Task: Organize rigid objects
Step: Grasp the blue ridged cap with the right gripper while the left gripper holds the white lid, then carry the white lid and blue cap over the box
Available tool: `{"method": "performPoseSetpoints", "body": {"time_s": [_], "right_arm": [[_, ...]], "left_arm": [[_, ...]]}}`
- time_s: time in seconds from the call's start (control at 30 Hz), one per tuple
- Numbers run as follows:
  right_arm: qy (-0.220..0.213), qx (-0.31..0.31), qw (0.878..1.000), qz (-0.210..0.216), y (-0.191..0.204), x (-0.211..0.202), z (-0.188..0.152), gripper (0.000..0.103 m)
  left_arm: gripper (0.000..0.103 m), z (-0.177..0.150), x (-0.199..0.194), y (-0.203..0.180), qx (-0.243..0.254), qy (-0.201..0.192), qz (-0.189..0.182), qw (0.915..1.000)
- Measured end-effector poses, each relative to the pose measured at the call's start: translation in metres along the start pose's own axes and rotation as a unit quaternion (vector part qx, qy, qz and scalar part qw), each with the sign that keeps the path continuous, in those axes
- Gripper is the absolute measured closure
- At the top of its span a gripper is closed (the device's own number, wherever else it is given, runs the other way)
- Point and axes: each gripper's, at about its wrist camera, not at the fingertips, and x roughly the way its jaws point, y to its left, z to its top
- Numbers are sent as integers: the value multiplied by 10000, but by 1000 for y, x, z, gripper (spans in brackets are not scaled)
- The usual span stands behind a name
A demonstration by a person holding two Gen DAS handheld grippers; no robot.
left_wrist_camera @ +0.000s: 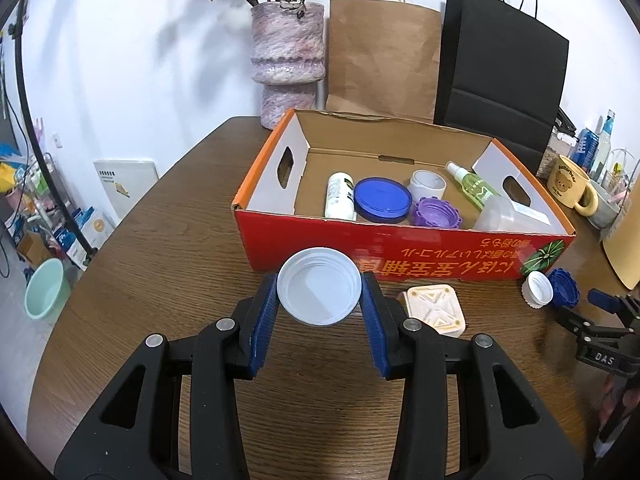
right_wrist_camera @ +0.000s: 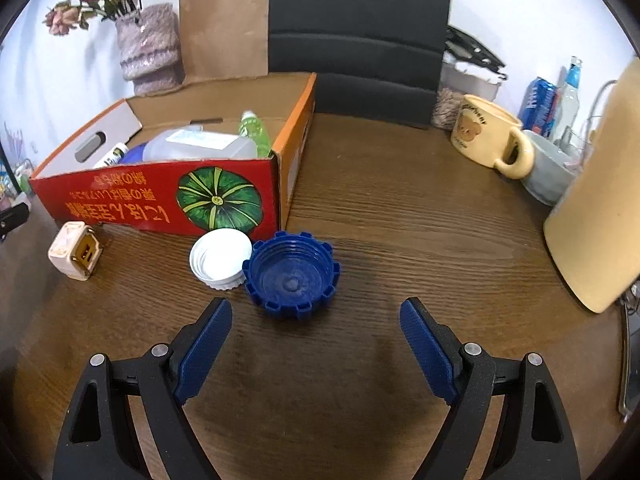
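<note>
A: Left gripper (left_wrist_camera: 320,300) pose? Entry for the left wrist view.

B: It pointed forward and down over the wooden table (left_wrist_camera: 168,240). Both blue pads pinched a white lid (left_wrist_camera: 319,286) by its rim, open side facing the camera, threads visible inside. The lid sat at 12 o'clock off the fingertips, in front of the red cardboard box (left_wrist_camera: 400,248) and short of its near wall.

A: Box contents?

B: A white bottle (left_wrist_camera: 339,196) lying down, a dark blue round lid (left_wrist_camera: 383,199), a white jar (left_wrist_camera: 428,185), a purple ridged cap (left_wrist_camera: 436,212), a green spray bottle (left_wrist_camera: 472,186) and a clear container (left_wrist_camera: 506,214) at the right end (all inside the one open compartment).

A: Anything loose on the table?

B: A cream square piece (left_wrist_camera: 436,308) at 2 o'clock from the held lid, just beside the left gripper's right finger. Farther toward 3 o'clock, a small white cap (left_wrist_camera: 538,290) touching a blue notched cap (left_wrist_camera: 564,288).

A: Right gripper (right_wrist_camera: 316,322)?

B: Angled steeply down at the table, jaws spread wide, nothing between the pads. In its own view the blue notched cap (right_wrist_camera: 291,274) lay open side up at 12 o'clock, just beyond the fingertips and a little left of centre, apart from both pads. The small white cap (right_wrist_camera: 219,258) touched it at its 9 o'clock.

A: Background?

B: Yellow bear mug (right_wrist_camera: 486,138) at 2 o'clock, well apart from the caps; a vase (left_wrist_camera: 286,60) with dried flowers behind the box.
</note>
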Motion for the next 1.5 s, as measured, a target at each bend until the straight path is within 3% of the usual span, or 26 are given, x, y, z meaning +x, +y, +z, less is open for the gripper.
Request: {"method": "performPoseSetpoints", "body": {"time_s": [0.2,0.23,0.27,0.3,0.4,0.83,1.2,1.5], "right_arm": [[61,3,10000,-26,-1,10,8,16],[64,-27,10000,-13,1,10,8,24],[69,-47,10000,0,2,10,8,44],[81,-64,9999,-4,2,10,8,52],[22,-121,9998,177,5,6,6,52],[-808,-268,9963,-134,22,-37,3,52],[-1434,-332,9891,66,51,-75,10,52],[-1665,-465,9846,243,78,-84,29,52]], "left_arm": [[66,0,-1,-1,12,-19,-40,10000],[66,0,-1,-2,11,-13,-43,10000],[66,0,-1,-2,14,-8,-43,10000],[66,0,-1,-2,17,-5,-40,10000],[66,0,-2,-2,32,-11,-49,10000],[66,-2,-11,-10,151,-110,-132,9997],[66,1,-30,-18,206,-294,-234,9991],[66,14,-36,-26,201,-375,-293,9987]]}}
